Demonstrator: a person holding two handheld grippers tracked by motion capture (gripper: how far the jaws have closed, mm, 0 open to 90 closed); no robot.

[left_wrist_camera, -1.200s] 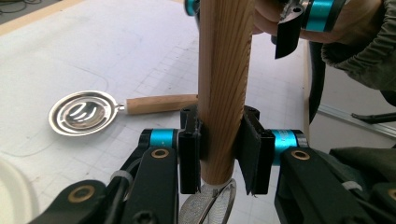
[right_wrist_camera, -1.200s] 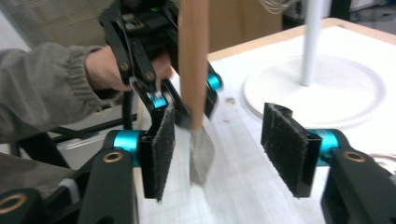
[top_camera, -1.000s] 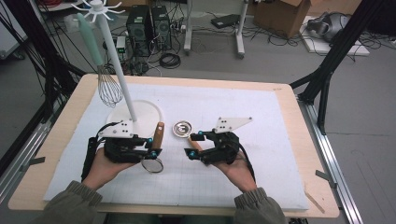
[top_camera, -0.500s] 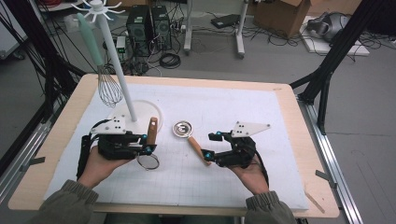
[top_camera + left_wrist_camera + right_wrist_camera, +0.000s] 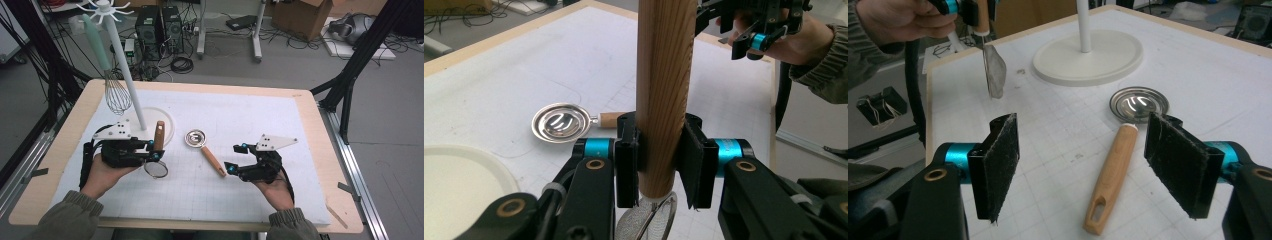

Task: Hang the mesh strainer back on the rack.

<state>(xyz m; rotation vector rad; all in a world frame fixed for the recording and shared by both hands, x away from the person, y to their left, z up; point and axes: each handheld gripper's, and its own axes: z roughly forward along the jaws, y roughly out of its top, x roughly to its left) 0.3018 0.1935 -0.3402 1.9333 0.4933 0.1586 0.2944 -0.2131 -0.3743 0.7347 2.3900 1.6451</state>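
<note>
My left gripper (image 5: 152, 148) is clamped on the wooden handle of a small mesh strainer (image 5: 156, 168), left of centre in the high view; in the left gripper view the handle (image 5: 663, 90) stands straight up between the two pads, with the mesh ring just showing below them at the bottom edge. My right gripper (image 5: 235, 158), right of centre in the high view, has its jaws wide apart and holds nothing. Between the two grippers lies a ladle (image 5: 204, 147), its metal bowl toward the white stand (image 5: 131, 87) and its wooden handle pointing toward my right gripper. In the right gripper view that ladle handle (image 5: 1112, 177) lies between the pads (image 5: 999, 160), somewhat nearer the right one, and the hanging hole at its end sits at the bottom of the frame. I judge the step in hand is to hang the strainer on the stand, whose hooks are at the upper left of the high view, where a whisk (image 5: 116, 90) hangs. To do it well I should keep my grip low on the handle so its top end stays free, lift straight up clear of the round base (image 5: 167, 127), and approach an unused hook away from the whisk. I cannot see a hole in the strainer handle here.
</note>
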